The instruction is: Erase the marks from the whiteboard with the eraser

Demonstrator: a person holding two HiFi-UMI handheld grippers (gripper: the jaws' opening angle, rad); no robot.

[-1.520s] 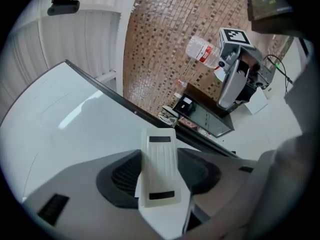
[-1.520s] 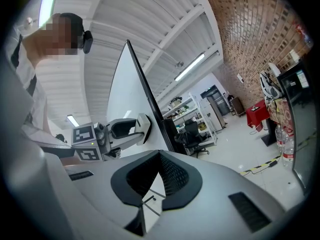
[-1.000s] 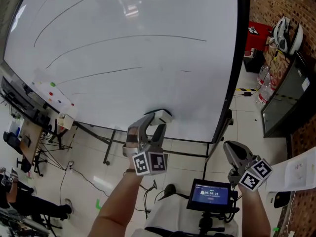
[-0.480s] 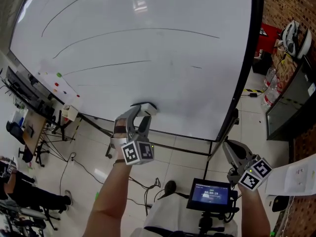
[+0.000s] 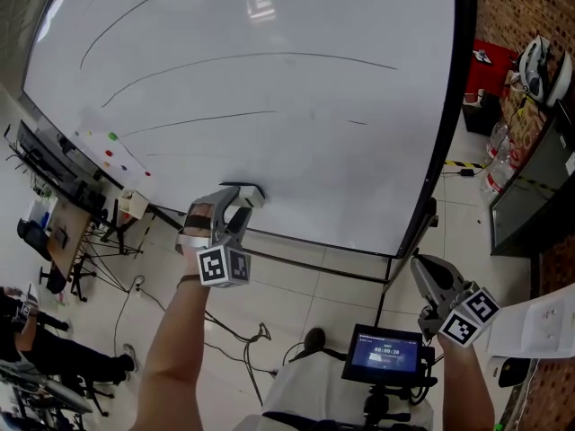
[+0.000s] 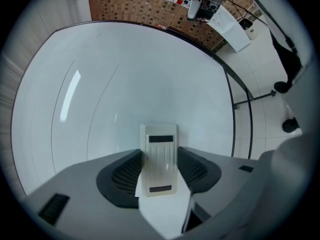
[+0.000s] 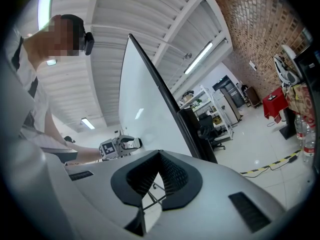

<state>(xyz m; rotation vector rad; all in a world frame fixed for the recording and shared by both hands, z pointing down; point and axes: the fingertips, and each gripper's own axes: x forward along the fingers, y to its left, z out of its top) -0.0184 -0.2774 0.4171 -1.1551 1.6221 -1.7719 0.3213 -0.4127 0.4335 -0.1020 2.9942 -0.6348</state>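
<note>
The eraser (image 6: pixel 159 156) meets the whiteboard (image 5: pixel 296 160) near its lower edge, clamped between the wide-set jaws of the left gripper (image 5: pixel 232 206) and placed below the marks (image 5: pixel 252 58) — probably ready to wipe upward. The right gripper (image 5: pixel 431 281) hangs aside — closed, empty.

The white eraser (image 5: pixel 244 193) lies against the whiteboard (image 5: pixel 296 178) near its lower edge, below long thin marks (image 5: pixel 252 58).

A workshop-like lab: brick wall (image 5: pixel 505 0), whiteboard (image 5: pixel 296 106), cluttered desk (image 5: pixel 65 233).
</note>
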